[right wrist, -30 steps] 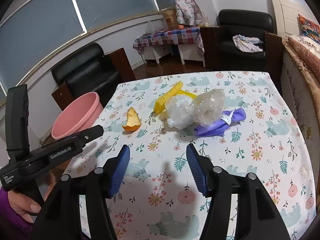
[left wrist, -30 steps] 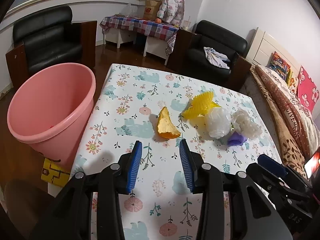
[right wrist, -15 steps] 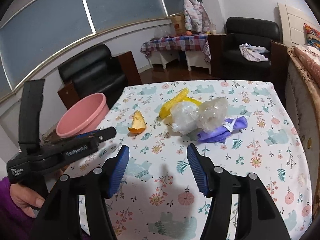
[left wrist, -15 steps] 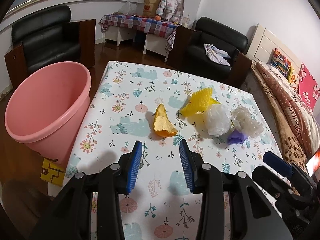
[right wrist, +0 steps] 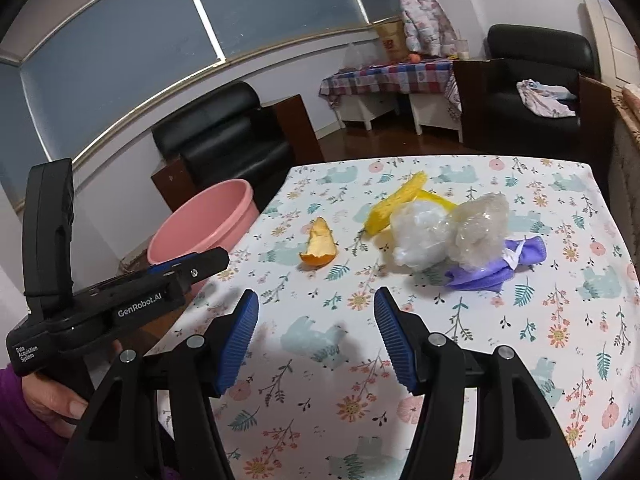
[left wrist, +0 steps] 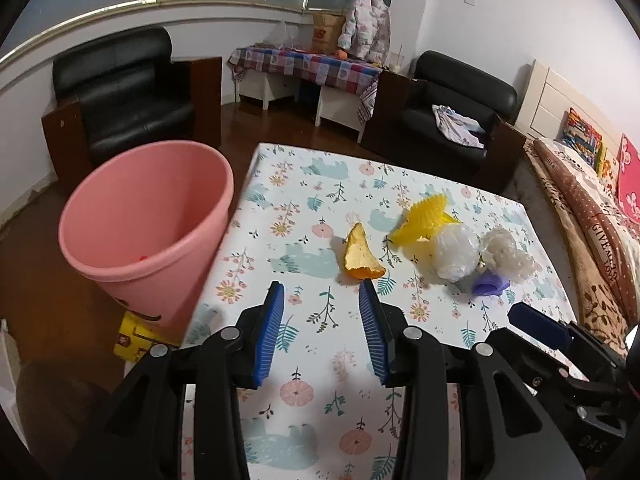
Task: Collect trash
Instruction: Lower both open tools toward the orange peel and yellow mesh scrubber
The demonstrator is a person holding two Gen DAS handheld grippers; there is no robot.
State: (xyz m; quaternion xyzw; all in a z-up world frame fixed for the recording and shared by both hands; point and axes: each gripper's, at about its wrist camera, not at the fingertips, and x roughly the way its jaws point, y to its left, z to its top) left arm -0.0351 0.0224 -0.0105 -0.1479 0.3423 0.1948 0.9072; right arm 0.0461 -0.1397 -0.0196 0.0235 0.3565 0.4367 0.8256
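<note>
Peel: orange peel [left wrist: 362, 254] lies alone on the bench [left wrist: 312, 344], toward the edge nearest the pink bin [left wrist: 146, 216], apart from the other scraps.
Long axis: runs away from the viewer, curved, cut side up.
Other trash: yellow net [left wrist: 424, 216], two plastic wads [left wrist: 456, 250] and purple cloth [left wrist: 488, 284], clustered toward the opposite edge.
Left tongs [left wrist: 322, 308]: open, empty, peel just ahead and slightly to their right; judged nearer.
Right tongs [right wrist: 316, 318]: open, empty, peel farther ahead.
</note>
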